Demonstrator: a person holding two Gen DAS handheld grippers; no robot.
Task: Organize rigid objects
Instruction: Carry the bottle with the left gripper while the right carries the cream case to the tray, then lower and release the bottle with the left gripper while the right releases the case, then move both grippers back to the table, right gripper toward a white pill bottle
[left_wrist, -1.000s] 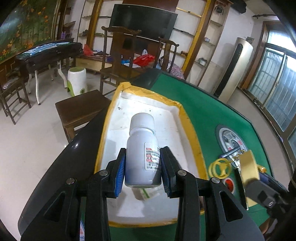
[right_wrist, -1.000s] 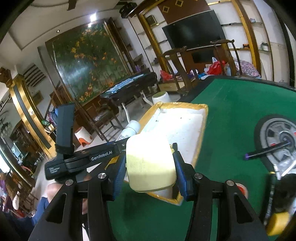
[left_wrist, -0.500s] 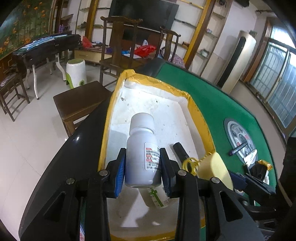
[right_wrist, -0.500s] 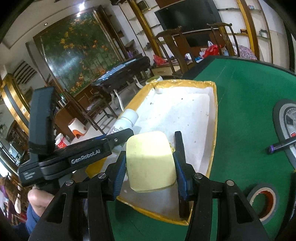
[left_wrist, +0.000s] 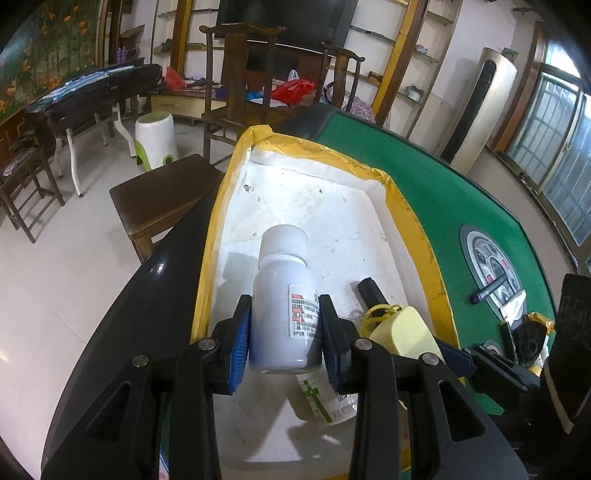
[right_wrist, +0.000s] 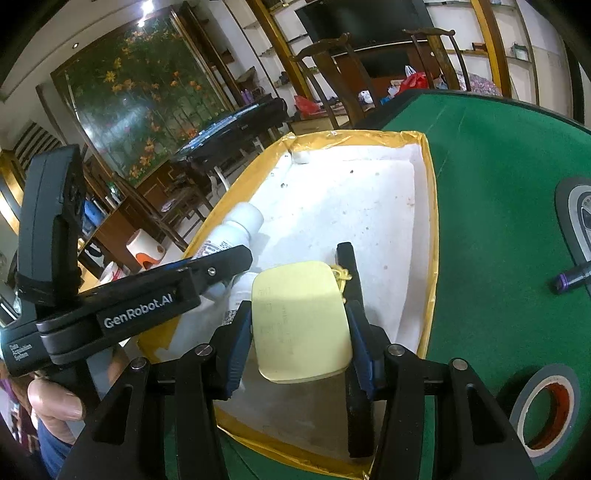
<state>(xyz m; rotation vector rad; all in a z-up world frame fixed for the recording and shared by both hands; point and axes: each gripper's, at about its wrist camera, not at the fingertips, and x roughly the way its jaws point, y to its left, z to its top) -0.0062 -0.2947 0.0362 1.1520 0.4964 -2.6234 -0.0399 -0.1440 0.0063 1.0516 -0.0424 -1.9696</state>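
My left gripper (left_wrist: 284, 334) is shut on a white pill bottle (left_wrist: 282, 295) with a white cap, held low over the white foam tray (left_wrist: 332, 206) with yellow taped rim. My right gripper (right_wrist: 299, 325) is shut on a pale yellow rounded block (right_wrist: 301, 321) above the same tray (right_wrist: 354, 195); the block (left_wrist: 404, 330) also shows at the right in the left wrist view. In the tray lie a second bottle with a green label (left_wrist: 325, 400), a black stick (left_wrist: 371, 291) and a yellow elastic band (left_wrist: 376, 314). The left gripper and its bottle (right_wrist: 236, 229) appear on the left of the right wrist view.
The tray sits on a green felt table (left_wrist: 443, 199) with a black edge. On the felt are a purple-tipped pen (right_wrist: 572, 277), a grey tape roll (right_wrist: 546, 410) and a round dial plate (left_wrist: 487, 258). Chairs, a stool and the floor lie beyond the table. A person's hand (right_wrist: 55, 402) holds the left gripper.
Both grippers have come down and forward over the tray with their loads. The right gripper with the yellow block has moved closer beside the left one.
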